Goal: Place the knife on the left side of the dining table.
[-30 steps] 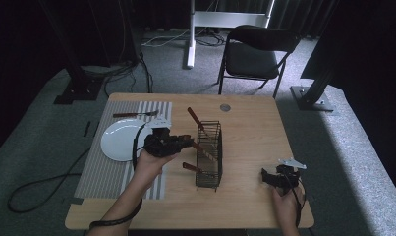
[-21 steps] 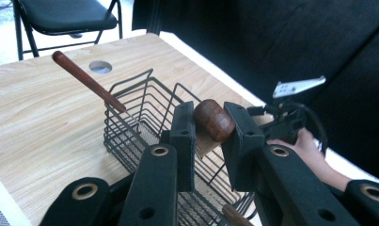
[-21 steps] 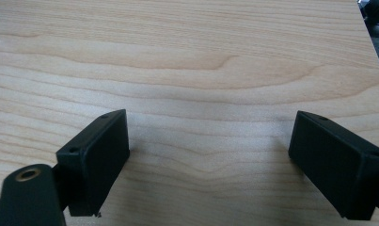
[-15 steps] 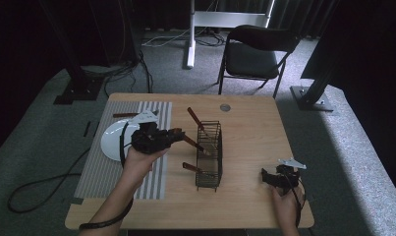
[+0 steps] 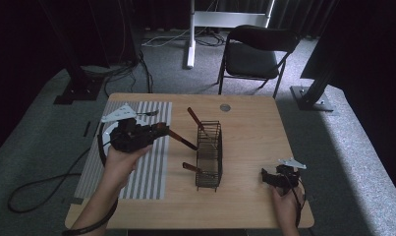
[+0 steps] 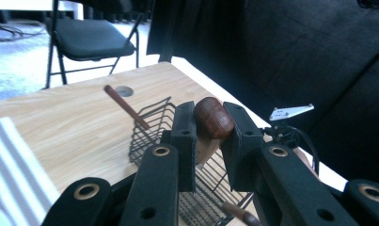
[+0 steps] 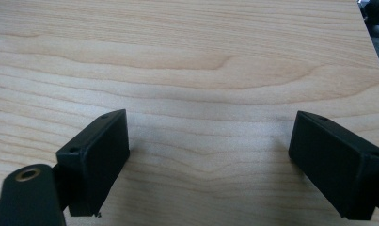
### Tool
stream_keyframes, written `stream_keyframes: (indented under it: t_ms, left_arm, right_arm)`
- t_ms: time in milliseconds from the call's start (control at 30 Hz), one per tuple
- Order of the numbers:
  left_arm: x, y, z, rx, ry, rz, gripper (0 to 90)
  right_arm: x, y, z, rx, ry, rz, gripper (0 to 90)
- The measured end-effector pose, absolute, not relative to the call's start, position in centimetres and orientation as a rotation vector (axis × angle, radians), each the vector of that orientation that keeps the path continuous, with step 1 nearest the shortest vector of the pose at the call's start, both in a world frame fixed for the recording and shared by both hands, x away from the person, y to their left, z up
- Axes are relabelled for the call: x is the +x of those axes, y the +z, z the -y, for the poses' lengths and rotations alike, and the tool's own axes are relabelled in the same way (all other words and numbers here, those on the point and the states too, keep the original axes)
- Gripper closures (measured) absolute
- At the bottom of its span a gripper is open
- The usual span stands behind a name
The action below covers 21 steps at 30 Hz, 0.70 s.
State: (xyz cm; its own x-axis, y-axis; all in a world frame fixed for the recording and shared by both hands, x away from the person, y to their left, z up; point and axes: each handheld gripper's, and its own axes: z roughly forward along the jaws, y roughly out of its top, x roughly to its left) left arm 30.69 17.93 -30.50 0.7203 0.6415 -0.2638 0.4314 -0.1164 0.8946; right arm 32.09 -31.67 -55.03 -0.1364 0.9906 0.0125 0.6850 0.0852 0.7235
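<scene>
Above the striped mat (image 5: 149,162), left tool (image 5: 158,130) grips wooden-handled utensil (image 6: 213,117)

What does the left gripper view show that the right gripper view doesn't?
Left gripper view: the left gripper with its jaws shut on a wooden-handled utensil, the wire basket beyond it with another brown handle leaning out, a black chair, and the right gripper farther off. Right gripper view: its own jaws standing wide apart over bare wood. Both share the light wooden table.
</scene>
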Motion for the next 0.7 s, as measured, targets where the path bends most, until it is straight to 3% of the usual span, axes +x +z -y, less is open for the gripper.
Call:
stream_keyframes:
  t_ms: [333, 700]
  left_arm:
    - [29.5, -30.7, -20.7, 1.736, 0.266, -0.897, 76.7]
    - [29.0, -34.8, -23.7, 1.763, 0.278, -0.999, 76.7]
  right_arm:
    - [32.1, -55.0, 31.7, 1.647, 0.816, -1.878, 12.0]
    - [32.1, -55.0, 31.7, 1.645, 0.816, -1.878, 12.0]
